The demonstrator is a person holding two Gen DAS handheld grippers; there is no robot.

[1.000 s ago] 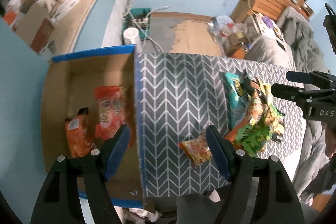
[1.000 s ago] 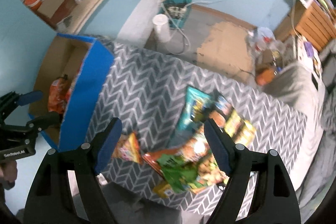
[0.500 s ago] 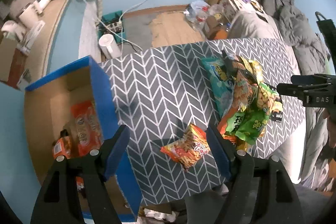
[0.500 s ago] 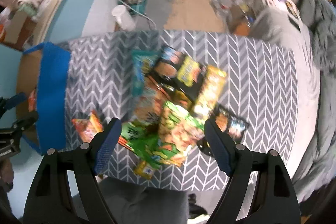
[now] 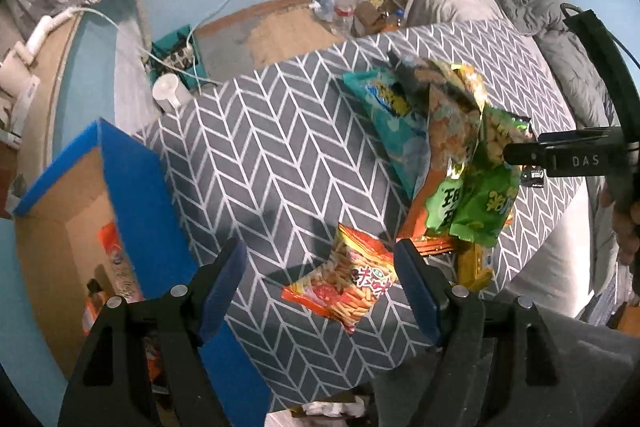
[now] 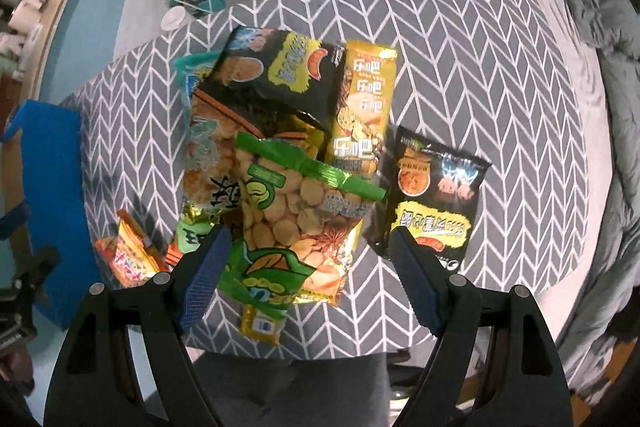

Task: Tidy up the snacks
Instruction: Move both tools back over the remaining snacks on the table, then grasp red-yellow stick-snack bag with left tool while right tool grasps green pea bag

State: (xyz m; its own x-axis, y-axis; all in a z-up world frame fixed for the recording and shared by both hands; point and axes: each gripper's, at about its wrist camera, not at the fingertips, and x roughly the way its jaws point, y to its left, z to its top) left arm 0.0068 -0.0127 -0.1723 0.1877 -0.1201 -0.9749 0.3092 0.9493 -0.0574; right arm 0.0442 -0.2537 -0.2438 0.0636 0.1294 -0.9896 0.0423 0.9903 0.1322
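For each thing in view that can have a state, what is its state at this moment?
Left claw: open, empty, above the orange snack bag.
Right claw: open, empty, above the green peanut bag.
Orange snack bag: sealed, lying alone on the cloth.
Green peanut bag: sealed, on top of the pile.
Cardboard box: open, orange packs inside.

My left claw (image 5: pixel 318 291) is matte black, its two arms ending in long blue pads (image 5: pixel 220 291), with a round silver screw head (image 5: pixel 178 290) behind each pad and a second farther out. My right claw (image 6: pixel 306 277) is built the same, black with blue textured pads (image 6: pixel 204 277). Seen from the left claw's camera, the right claw's side bears white letters "DAS" (image 5: pixel 585 160), and a black cable (image 5: pixel 616 43) loops above the lettering.
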